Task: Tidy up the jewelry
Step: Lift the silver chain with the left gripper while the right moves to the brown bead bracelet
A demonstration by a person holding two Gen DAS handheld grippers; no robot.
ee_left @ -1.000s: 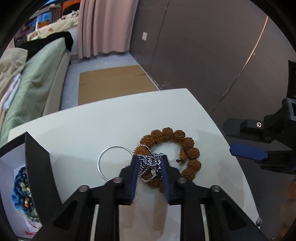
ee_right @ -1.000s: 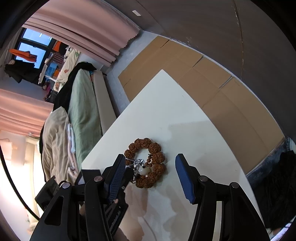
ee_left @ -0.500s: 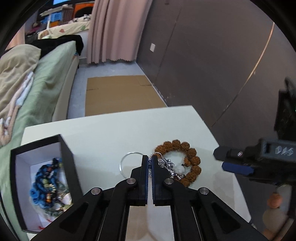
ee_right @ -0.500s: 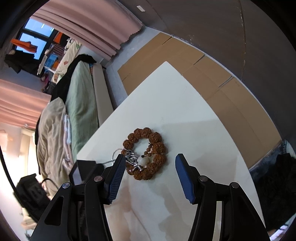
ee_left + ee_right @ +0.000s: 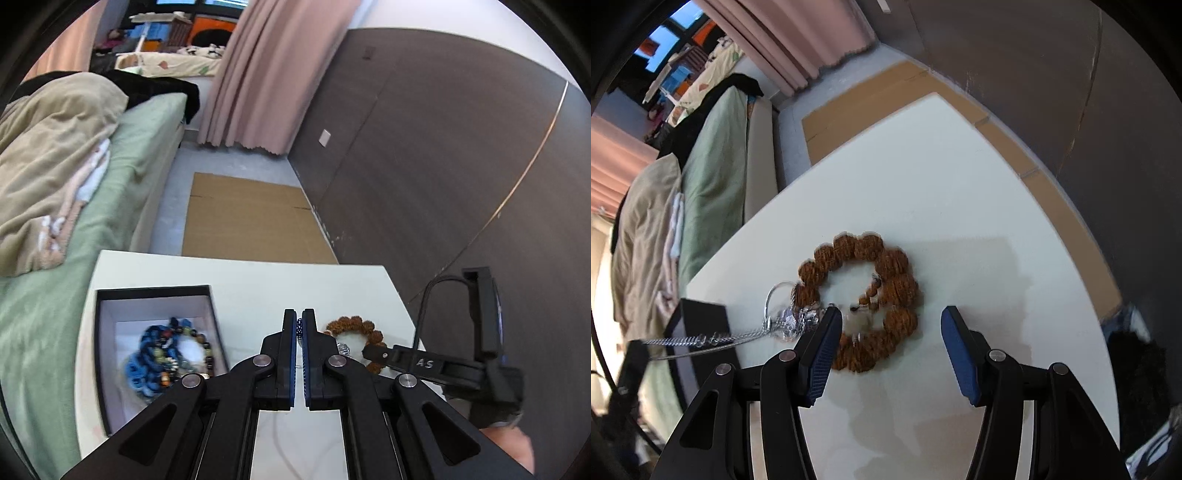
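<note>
item: silver chain (image 5: 701, 339), pinched in our left gripper (image 5: 299, 328), jaws clenched, strung taut toward the black box (image 5: 155, 291) of beads. item: brown bead bracelet (image 5: 864, 295), flat on the white table (image 5: 942, 192), beneath our right gripper (image 5: 890, 347), jaws apart, grasping nothing. thin silver ring (image 5: 777, 291) beside the bracelet.

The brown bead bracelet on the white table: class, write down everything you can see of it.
The brown bead bracelet is a closed ring of large, rough, knobbly reddish-brown beads that look like seeds or wood. A short tail of smaller beads lies inside the ring. It lies flat on the white table. A silver chain runs off from its left edge. The right gripper hovers with open jaws over its near side.
</note>
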